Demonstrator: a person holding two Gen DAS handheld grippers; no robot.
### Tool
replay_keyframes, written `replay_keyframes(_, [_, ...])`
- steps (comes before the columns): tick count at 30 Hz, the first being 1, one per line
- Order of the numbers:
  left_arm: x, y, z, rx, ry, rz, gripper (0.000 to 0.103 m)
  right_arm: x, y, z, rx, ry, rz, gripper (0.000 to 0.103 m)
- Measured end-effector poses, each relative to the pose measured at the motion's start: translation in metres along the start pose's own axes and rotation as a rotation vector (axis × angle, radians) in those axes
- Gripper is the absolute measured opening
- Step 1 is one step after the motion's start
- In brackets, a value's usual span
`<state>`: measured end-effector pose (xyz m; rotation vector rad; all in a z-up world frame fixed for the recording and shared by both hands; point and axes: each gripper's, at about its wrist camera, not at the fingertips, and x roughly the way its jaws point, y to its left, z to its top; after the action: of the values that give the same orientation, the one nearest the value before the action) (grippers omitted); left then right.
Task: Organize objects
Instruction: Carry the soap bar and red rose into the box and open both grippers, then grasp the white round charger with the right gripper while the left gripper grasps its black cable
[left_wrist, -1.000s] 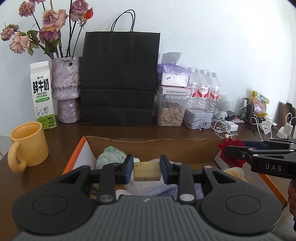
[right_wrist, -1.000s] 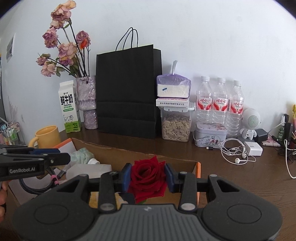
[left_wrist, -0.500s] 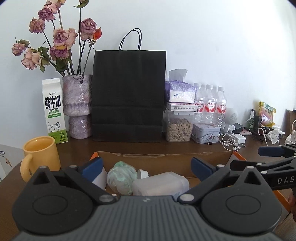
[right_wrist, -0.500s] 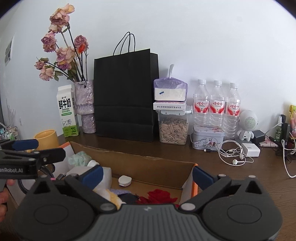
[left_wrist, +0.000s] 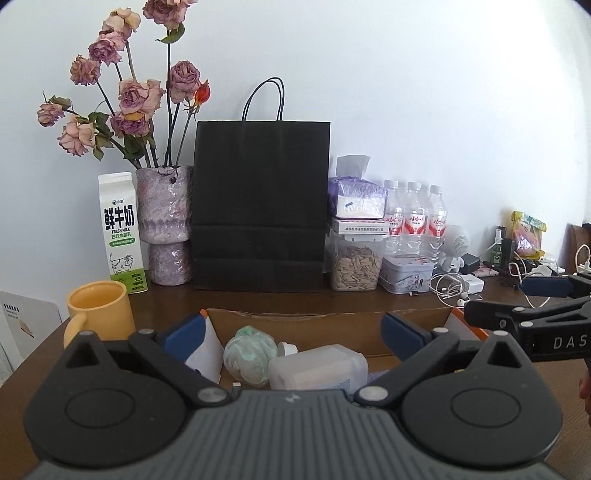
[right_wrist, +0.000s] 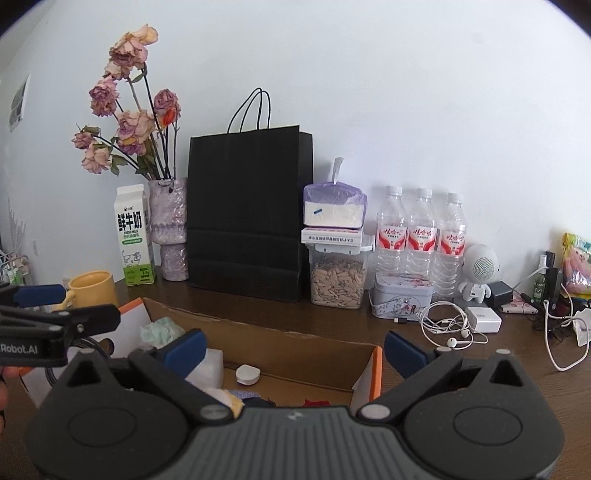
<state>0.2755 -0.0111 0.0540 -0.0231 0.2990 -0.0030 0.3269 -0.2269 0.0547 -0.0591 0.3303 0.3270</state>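
An open cardboard box (left_wrist: 332, 325) with orange edges stands on the brown table right in front of both grippers. My left gripper (left_wrist: 293, 334) is open above its near side, nothing between the blue pads (left_wrist: 184, 332). Below it lie a crumpled green-white wad (left_wrist: 249, 354) and a translucent plastic bottle (left_wrist: 317, 365). My right gripper (right_wrist: 295, 350) is open too, over the box (right_wrist: 375, 369). A red rose (right_wrist: 317, 402), a yellow sponge (right_wrist: 231, 397) and a small white round piece (right_wrist: 248, 373) lie inside. Each view shows the other gripper (left_wrist: 495, 297) (right_wrist: 88, 306) from the side.
Along the wall stand a milk carton (left_wrist: 122, 236), a vase of dried roses (left_wrist: 164, 225), a black paper bag (left_wrist: 260, 206), a seed container (left_wrist: 354, 266) under tissues, water bottles (right_wrist: 421, 236) and a tin (right_wrist: 400, 301). A yellow mug (left_wrist: 98, 310) sits left; earphones (right_wrist: 447, 325) and chargers right.
Both grippers opened wide and drew up and back. The left one let go of the yellow sponge, the right one of the red rose; both things now lie in the box.
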Motion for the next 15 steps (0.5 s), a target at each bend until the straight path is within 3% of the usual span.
replay_keyframes(8, [-0.059,-0.003,-0.006,0.021,0.003,-0.007,0.103,-0.062,0.017,0.004,-0.038,-0.030,-0.010,0.103])
replay_keyframes(15, [-0.102,0.003,-0.036,0.018,0.063,-0.008,0.103,-0.117,0.038,-0.030,-0.088,0.034,0.007,0.103])
